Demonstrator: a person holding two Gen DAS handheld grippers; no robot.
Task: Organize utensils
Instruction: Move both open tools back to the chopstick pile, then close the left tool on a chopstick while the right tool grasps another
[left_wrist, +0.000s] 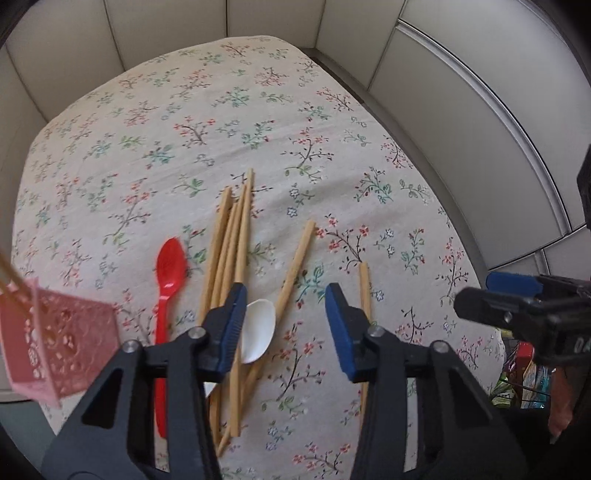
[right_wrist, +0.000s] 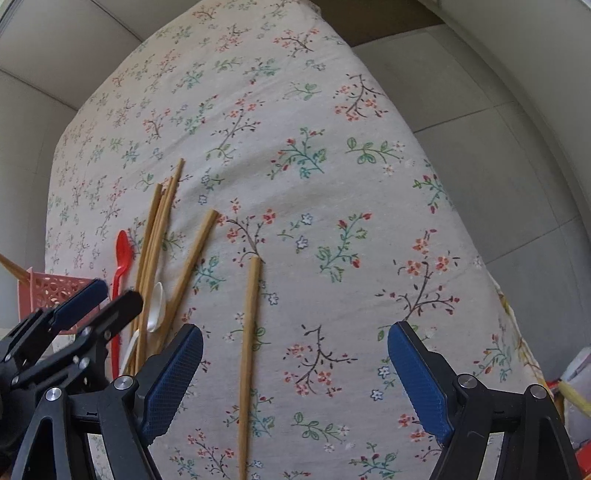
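Lone chopstick lies between right gripper jaws, untouched.

- Two pale characters, seemingly "0A", on the black body of the right gripper at the right edge of the left wrist view; cut off by the frame, so not readable as a whole word.
- Nothing legible on the colourful packaging below that gripper: only blurred print.
- No lettering on the floral cloth, only printed sprigs.
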